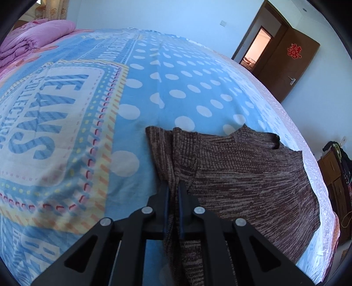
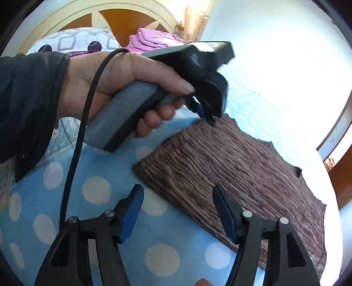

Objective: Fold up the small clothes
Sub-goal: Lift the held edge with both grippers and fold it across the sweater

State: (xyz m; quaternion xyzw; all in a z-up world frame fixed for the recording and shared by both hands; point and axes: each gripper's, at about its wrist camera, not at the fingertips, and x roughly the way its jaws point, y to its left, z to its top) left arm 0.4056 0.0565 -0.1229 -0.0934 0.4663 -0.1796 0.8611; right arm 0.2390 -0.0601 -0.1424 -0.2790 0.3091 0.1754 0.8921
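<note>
A brown knit sweater [image 1: 242, 171] lies flat on a blue bed sheet with white dots [image 1: 176, 88]. In the left wrist view my left gripper [image 1: 173, 187] is shut on a raised fold at the sweater's left edge. The right wrist view shows the same sweater [image 2: 231, 167] with a person's hand [image 2: 123, 79] holding the left gripper [image 2: 210, 118], which pinches its far edge. My right gripper [image 2: 177, 193] stands open just above the sweater's near edge. Its blue pads [image 2: 134, 202] touch nothing.
A folded pink quilt [image 1: 39, 37] lies at the head of the bed, by a patterned pillow [image 2: 72, 41] and the headboard [image 2: 99, 19]. A brown door [image 1: 292, 63] stands open beyond the bed's far side. A wooden cabinet [image 1: 336, 176] stands right of the bed.
</note>
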